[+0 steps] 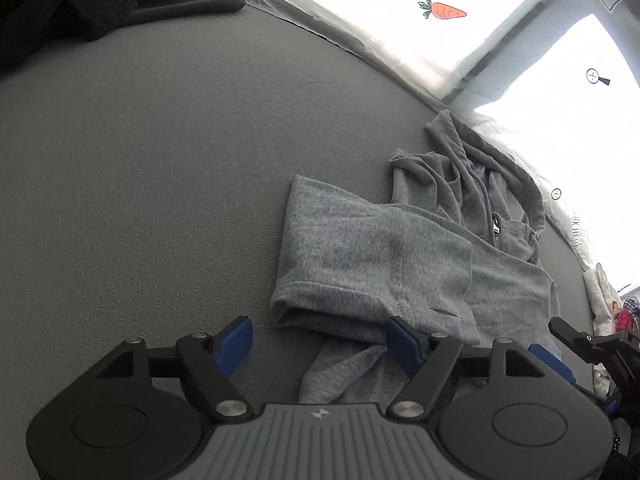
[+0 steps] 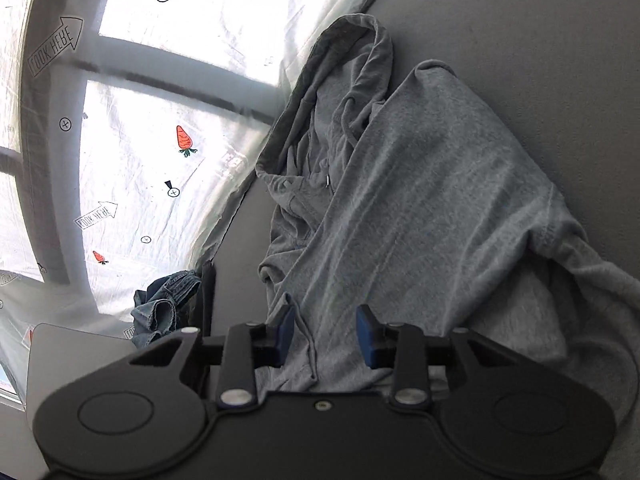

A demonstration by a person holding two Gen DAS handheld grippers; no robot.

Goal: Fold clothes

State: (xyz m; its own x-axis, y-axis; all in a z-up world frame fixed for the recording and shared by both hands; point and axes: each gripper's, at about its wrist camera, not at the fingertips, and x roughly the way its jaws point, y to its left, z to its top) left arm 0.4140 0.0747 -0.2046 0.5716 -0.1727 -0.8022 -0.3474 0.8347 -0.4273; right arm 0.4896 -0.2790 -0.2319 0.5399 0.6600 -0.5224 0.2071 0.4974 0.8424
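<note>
Both the left gripper (image 1: 319,346) and right gripper (image 2: 325,336) hover with jaws apart, gripping nothing, over the partly folded grey hoodie (image 1: 400,256) on the grey bench (image 1: 160,180).

Bare grey mat (image 1: 160,160) left of the hoodie (image 1: 380,256) (dark clothes (image 1: 80,0) far corner).

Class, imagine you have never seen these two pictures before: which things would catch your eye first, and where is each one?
First the grey hoodie, partly folded on the grey surface with both open grippers, left and right, over its near edge. Then the bright white sheet with orange carrots beyond it. Dark clothes lie at the far left of the left view.
</note>
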